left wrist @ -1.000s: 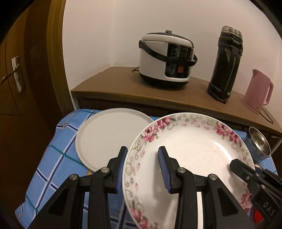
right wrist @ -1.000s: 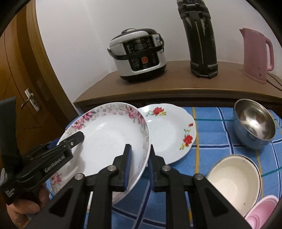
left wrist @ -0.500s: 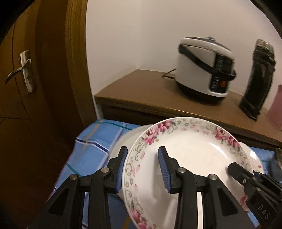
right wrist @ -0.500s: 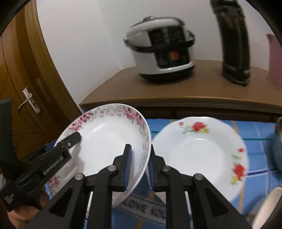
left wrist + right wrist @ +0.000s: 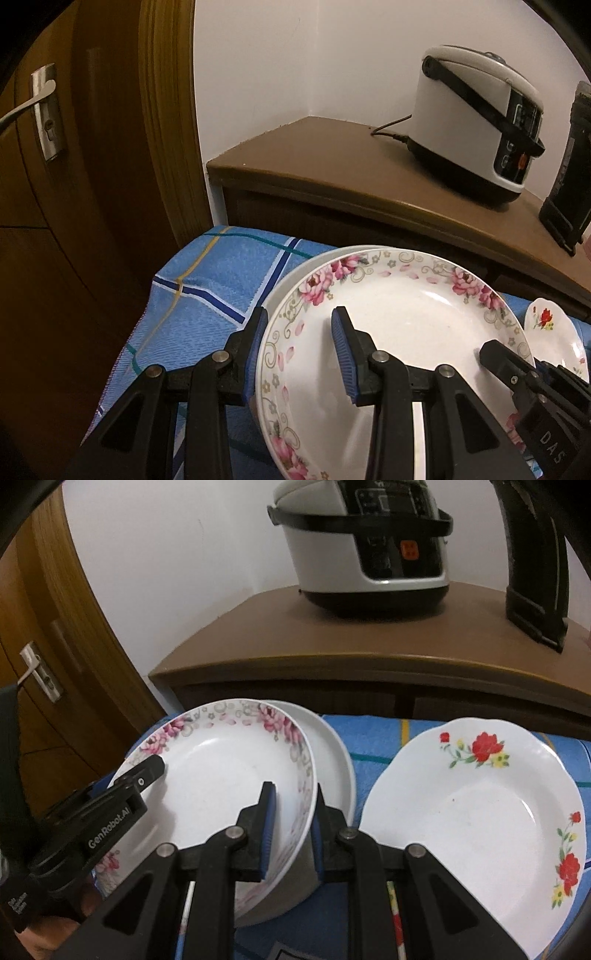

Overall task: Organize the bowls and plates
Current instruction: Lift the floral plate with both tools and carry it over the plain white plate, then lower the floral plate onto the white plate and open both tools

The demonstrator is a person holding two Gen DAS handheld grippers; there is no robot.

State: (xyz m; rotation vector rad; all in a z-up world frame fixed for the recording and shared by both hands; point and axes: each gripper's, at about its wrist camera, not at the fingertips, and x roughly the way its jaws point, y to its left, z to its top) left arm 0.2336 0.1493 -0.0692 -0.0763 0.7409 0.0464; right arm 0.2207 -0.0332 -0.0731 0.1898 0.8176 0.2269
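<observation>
A pink-flowered plate (image 5: 406, 332) (image 5: 221, 775) is held at both sides, just above a plain white plate (image 5: 332, 753) (image 5: 291, 284) on the blue checked cloth (image 5: 207, 295). My left gripper (image 5: 299, 350) is shut on the plate's left rim, one finger inside and one outside. My right gripper (image 5: 291, 827) is shut on its right rim the same way. A red-flowered plate (image 5: 472, 812) (image 5: 554, 332) lies flat to the right.
A wooden sideboard (image 5: 369, 646) stands behind the table with a rice cooker (image 5: 369, 546) (image 5: 476, 122) and a black flask (image 5: 535, 561). A wooden door with a handle (image 5: 44, 110) is at the left. The cloth's left edge (image 5: 147, 332) drops off.
Both grippers carried the pink-flowered plate to the left and lower, over the plain white plate. The bowls at the right have left the view. The grips are unchanged.
</observation>
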